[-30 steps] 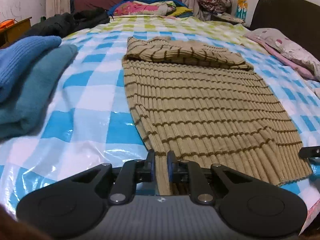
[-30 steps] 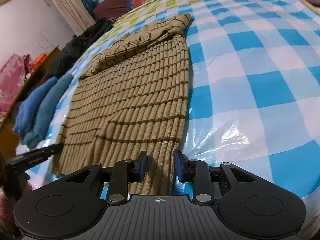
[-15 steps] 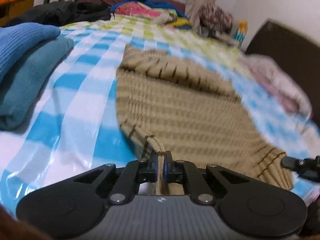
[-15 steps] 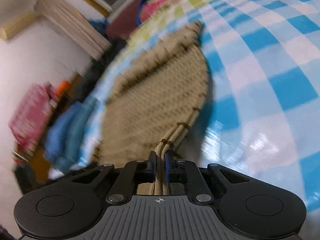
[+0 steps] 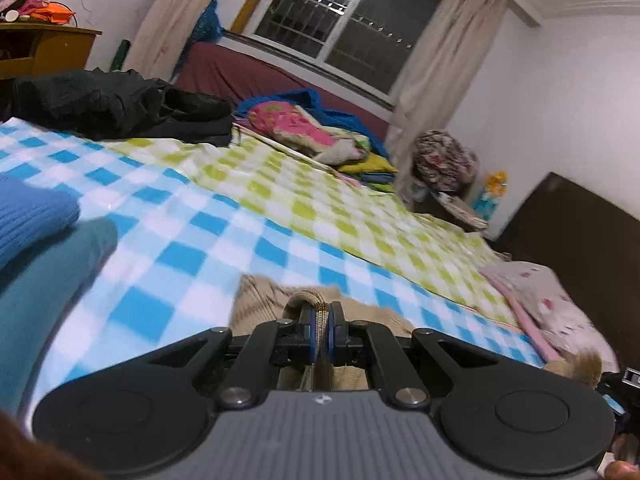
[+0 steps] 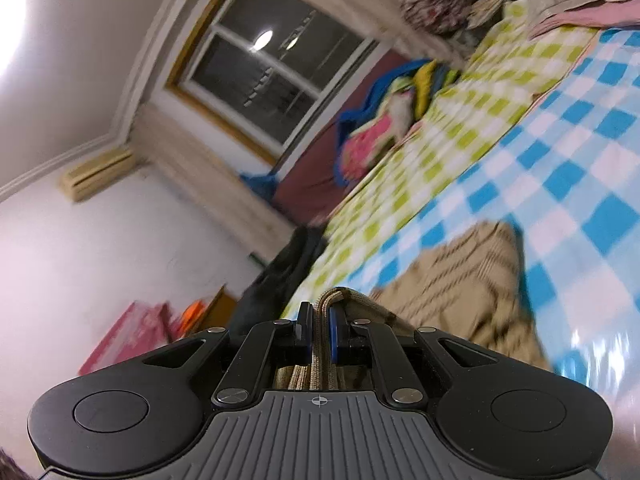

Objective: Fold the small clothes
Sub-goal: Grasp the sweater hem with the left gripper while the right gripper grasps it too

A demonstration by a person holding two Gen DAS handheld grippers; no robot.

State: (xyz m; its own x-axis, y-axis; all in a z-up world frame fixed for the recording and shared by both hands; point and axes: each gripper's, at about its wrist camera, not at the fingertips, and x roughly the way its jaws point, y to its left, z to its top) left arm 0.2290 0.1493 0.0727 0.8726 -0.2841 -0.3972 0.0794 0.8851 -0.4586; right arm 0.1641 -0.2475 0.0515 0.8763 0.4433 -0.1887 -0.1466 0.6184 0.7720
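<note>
A tan ribbed sweater with dark stripes (image 6: pixel 460 280) lies on the checked bed cover (image 6: pixel 580 160). My left gripper (image 5: pixel 320 330) is shut on the sweater's hem, which bunches between its pads; little more of the sweater (image 5: pixel 260 300) shows just past the fingers. My right gripper (image 6: pixel 319 330) is shut on the hem at the other corner, lifted above the bed, with the far part of the sweater lying ahead to the right. The right gripper (image 5: pixel 624 384) shows at the left wrist view's right edge.
Folded blue and teal knitwear (image 5: pixel 36 248) lies at the left. A black jacket (image 5: pixel 100 104) and a heap of colourful bedding (image 5: pixel 304 128) lie at the far end. A pink pillow (image 5: pixel 552 300) and dark headboard (image 5: pixel 580 232) are at the right.
Both grippers have lifted the sweater's near hem up off the bed and carried it forward. The views now tilt up toward the window, and most of the sweater has dropped out of sight.
</note>
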